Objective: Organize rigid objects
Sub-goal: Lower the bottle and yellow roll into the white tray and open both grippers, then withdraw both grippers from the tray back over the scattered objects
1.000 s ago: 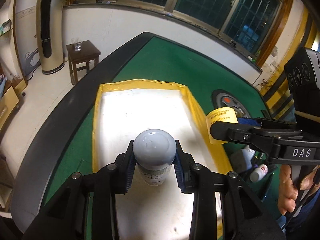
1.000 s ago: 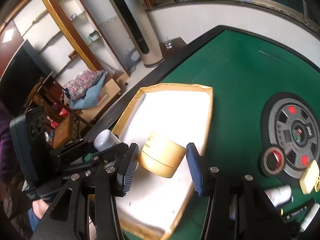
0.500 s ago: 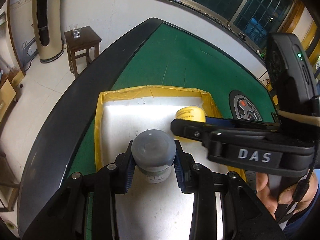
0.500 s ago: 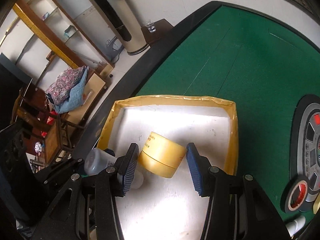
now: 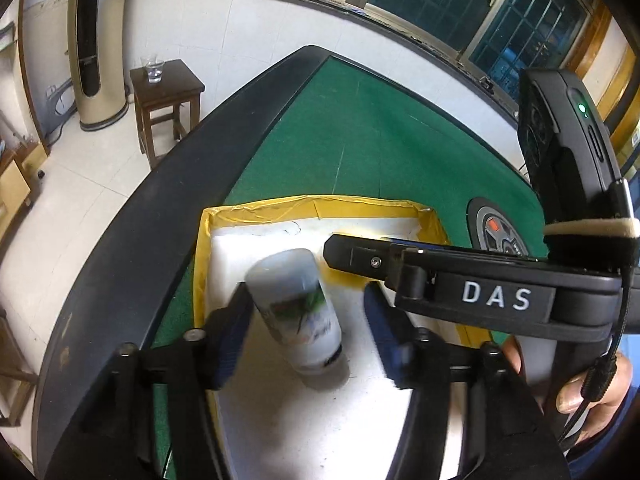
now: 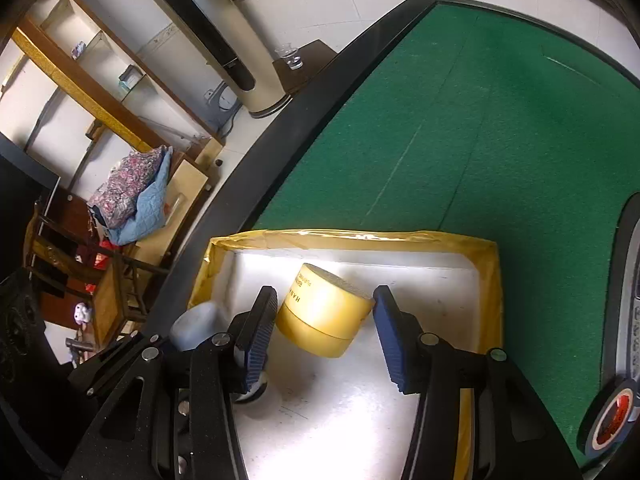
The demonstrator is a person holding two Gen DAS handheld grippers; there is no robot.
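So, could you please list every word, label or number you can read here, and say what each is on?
"DAS": white letters on the right gripper, seen from the left wrist.
"HAN...": on the yellow jar; the rest is too blurred.
White bottle: label print unreadable.
Tape roll: nothing legible.

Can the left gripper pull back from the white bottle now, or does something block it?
Probably yes. The left gripper has its jaws opening, with gaps on both sides of the white bottle, which stands tilted on the tray floor. The right gripper works alongside, not behind.
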